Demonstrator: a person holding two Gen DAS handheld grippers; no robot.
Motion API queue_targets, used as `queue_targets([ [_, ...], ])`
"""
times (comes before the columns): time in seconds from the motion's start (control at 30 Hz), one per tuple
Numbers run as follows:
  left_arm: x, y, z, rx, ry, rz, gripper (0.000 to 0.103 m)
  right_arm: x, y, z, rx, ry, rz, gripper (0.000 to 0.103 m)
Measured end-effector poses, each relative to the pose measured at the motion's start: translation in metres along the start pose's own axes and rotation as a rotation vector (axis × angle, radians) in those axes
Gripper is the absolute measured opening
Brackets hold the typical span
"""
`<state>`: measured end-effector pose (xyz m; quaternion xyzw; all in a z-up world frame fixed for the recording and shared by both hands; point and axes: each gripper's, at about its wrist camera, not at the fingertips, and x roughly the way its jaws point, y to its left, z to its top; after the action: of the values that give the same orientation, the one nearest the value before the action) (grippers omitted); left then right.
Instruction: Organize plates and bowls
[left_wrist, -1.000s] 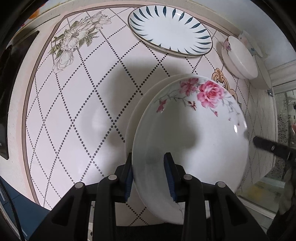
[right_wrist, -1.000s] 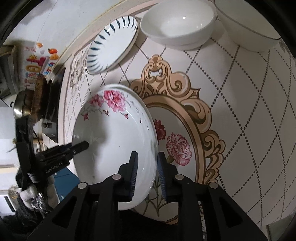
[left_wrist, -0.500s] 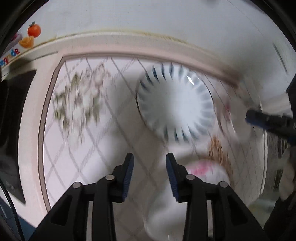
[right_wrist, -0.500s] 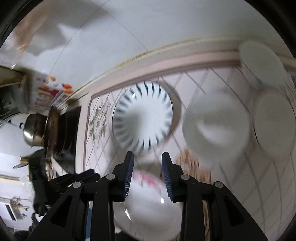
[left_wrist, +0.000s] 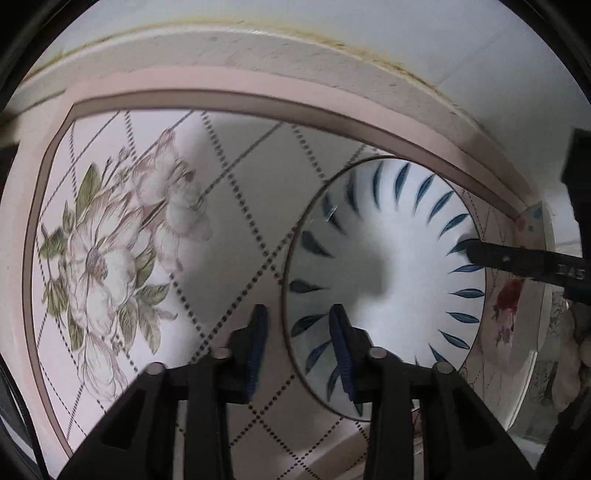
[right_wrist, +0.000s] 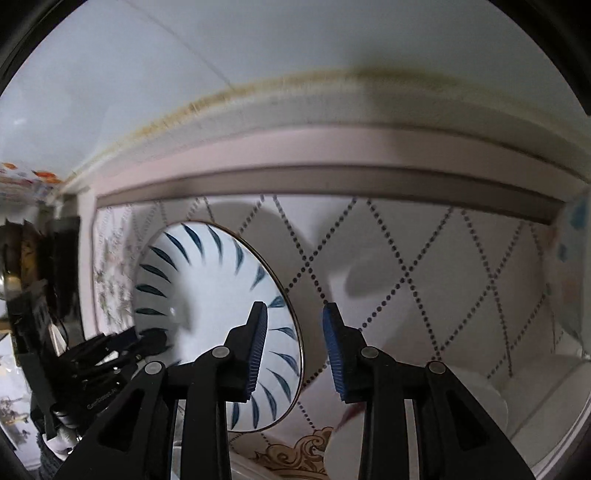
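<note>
A white plate with blue leaf marks (left_wrist: 388, 266) lies flat on the patterned counter near the back wall. My left gripper (left_wrist: 297, 328) is open with its jaws on either side of the plate's left rim. My right gripper (right_wrist: 293, 325) is open with its jaws on either side of the same plate's (right_wrist: 207, 295) right rim. The right gripper's finger shows over the plate's right edge in the left wrist view (left_wrist: 517, 258). A rose-patterned plate (left_wrist: 517, 306) lies just right of the blue plate.
The counter (left_wrist: 221, 184) has a diamond dot pattern and a large flower print at the left (left_wrist: 110, 258). A raised pink border and the white wall (right_wrist: 295, 74) run behind. White bowls (right_wrist: 535, 387) sit at the right. A stove with pots (right_wrist: 22, 277) is at the far left.
Both grippers let go of the rose plate, which rests on the counter, and moved forward to the blue-leaf plate. Their jaws now stand open around its rims.
</note>
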<state>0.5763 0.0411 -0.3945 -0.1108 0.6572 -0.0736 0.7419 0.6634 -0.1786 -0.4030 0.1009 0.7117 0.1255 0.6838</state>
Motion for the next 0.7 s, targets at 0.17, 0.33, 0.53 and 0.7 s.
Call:
queue_targets([
  [0.17, -0.002, -0.012, 0.002, 0.024, -0.011, 0.046, 0.020, 0.011, 0.005, -0.001, -0.043, 0.006, -0.039, 0.013],
  [0.33, -0.024, -0.016, -0.001, 0.028, -0.010, 0.037, 0.020, 0.008, 0.000, -0.007, -0.012, 0.031, -0.007, 0.013],
  [0.53, -0.069, -0.024, -0.013, 0.070, -0.035, 0.042, 0.020, -0.028, 0.009, -0.025, -0.037, 0.022, 0.021, 0.012],
  [0.7, -0.106, -0.037, -0.033, 0.097, -0.054, 0.047, 0.020, -0.063, 0.021, -0.055, -0.087, 0.022, 0.025, 0.012],
])
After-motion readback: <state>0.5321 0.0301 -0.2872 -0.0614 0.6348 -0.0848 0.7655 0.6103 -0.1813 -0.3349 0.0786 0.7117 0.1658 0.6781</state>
